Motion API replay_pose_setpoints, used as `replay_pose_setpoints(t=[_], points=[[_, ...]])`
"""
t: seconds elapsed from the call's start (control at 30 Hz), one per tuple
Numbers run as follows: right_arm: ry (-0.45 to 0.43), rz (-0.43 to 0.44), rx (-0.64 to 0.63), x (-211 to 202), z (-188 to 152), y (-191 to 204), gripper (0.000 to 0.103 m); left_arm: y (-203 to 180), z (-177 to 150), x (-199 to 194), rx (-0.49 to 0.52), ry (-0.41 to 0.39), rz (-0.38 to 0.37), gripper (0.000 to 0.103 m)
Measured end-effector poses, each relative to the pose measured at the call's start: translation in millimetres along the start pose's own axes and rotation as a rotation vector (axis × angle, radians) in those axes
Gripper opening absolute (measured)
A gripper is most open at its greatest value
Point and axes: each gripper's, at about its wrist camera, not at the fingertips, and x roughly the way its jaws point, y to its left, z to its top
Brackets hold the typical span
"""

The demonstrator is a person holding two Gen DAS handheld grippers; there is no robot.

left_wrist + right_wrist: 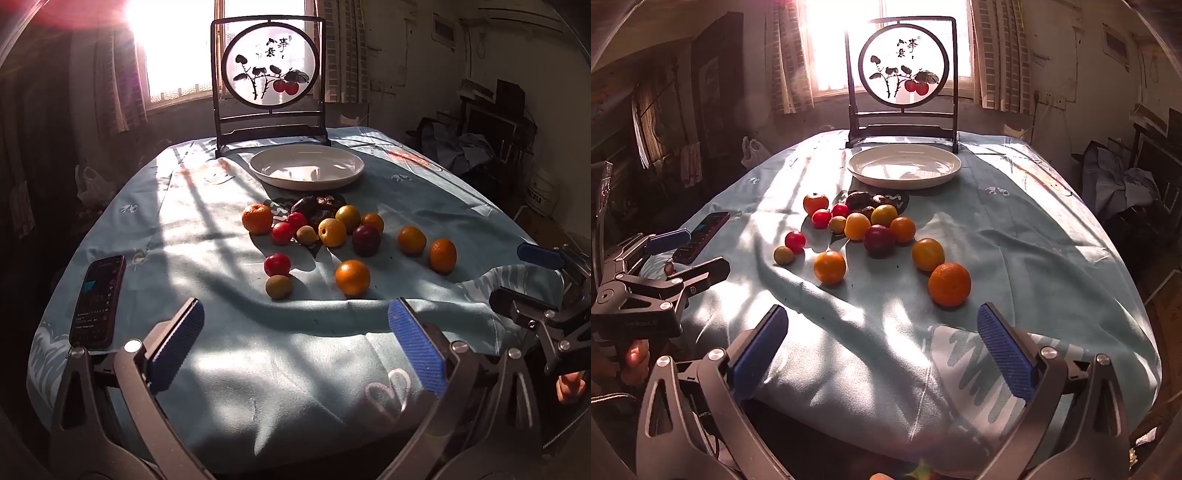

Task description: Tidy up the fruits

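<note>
Orange, red, yellow and dark purple round fruits (328, 236) lie loosely clustered mid-table on the pale blue cloth (229, 369), just before the shallow white ceramic plate (306, 167). Left tool (295, 347) and right tool (882, 347) both gape wide, holding nothing.
</note>
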Motion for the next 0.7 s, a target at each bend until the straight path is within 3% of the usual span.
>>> replay_pose_setpoints(t=[0.7], points=[[-0.001,0.000,0.003,-1.5,1.4,0.6,0.102,-1.1,-0.9,0.5,0.004,0.001,0.005,0.101]])
